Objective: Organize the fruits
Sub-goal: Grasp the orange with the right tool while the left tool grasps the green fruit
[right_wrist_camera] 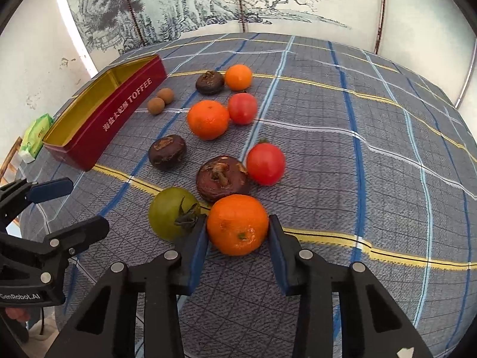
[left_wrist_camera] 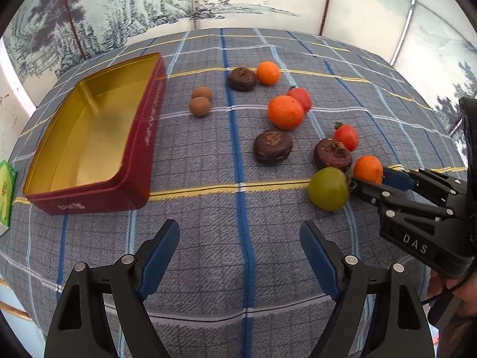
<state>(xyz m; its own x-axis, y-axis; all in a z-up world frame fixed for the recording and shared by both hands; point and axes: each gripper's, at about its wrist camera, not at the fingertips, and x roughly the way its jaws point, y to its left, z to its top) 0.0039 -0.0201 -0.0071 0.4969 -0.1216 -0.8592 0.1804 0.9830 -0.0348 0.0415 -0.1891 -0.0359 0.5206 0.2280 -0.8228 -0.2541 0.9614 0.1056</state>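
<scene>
A: Fruits lie loose on the checked cloth (left_wrist_camera: 238,238) over the tabletop, all outside the red tin (left_wrist_camera: 98,137). Where is the tin?

B: On the left, with its gold inside showing and nothing in it. The word TOFFEE is printed on its long side. Just past its near end there is a green packet (right_wrist_camera: 35,134).

A: What are the right tongs (right_wrist_camera: 237,232) doing?

B: Pinching the nearest orange (right_wrist_camera: 237,225). Both blue pads sit against its sides and the fruit rests on the cloth. A green tomato (right_wrist_camera: 170,211) lies just beside the left pad, its stalk almost touching it.

A: And behind that orange?

B: A dark purple fruit (right_wrist_camera: 222,177) close behind it, with a red tomato (right_wrist_camera: 266,163) at its right. Farther back, a second dark fruit (right_wrist_camera: 167,152) toward the left, then a large orange (right_wrist_camera: 208,119) with another red tomato (right_wrist_camera: 242,108) beside it.

A: At the far end?

B: A third dark fruit (right_wrist_camera: 210,82) next to a small orange (right_wrist_camera: 238,77), and two small brown round fruits (right_wrist_camera: 160,100) touching each other nearer the tin.

A: The left tongs (left_wrist_camera: 240,238)?

B: Spread wide over bare cloth, nothing between the fingers, well short of the fruits. They are between the tin and the right tongs.
</scene>
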